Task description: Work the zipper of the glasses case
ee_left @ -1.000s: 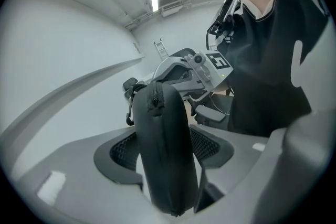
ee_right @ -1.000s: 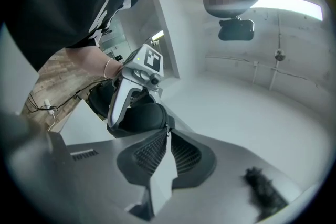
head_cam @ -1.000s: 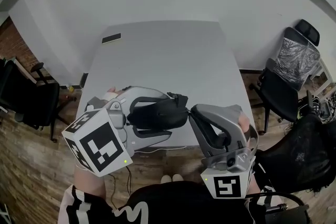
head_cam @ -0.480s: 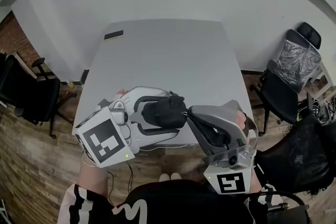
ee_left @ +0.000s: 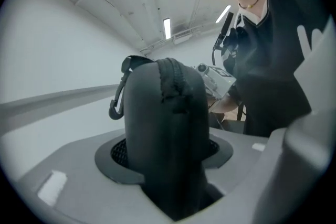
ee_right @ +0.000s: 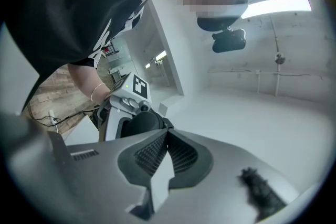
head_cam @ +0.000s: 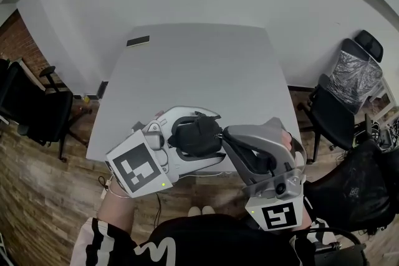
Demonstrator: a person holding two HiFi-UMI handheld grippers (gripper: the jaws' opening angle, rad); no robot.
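Since a second ago, the left gripper (head_cam: pixel 217 139) has been swung in from 8 o'clock toward centre. The glasses case (head_cam: pixel 194 136) has been turned from broadside to nearly end-on, and the jaws have just been tightened a little on it.

- **Case:** it is held in the air over the near edge of the table (head_cam: pixel 199 65), at about 6 o'clock in the head view.
- **Left gripper:** the case is clamped across its body, one pad on each side, so the zipper seam (ee_left: pixel 176 89) is left facing up and free. A clip (ee_left: pixel 117 101) hangs at the case's 10 o'clock. This is judged a bracing hold.
- **Right gripper (head_cam: pixel 225 133):** it is set against the case's 3 o'clock end, with its jaws brought together at the tips. Whether the zipper pull is pinched there cannot be made out. It is likely placed there so the slider can be drawn along the seam.
- **Further out:** a small dark object (head_cam: pixel 138 42) lies at the table's 11 o'clock corner.
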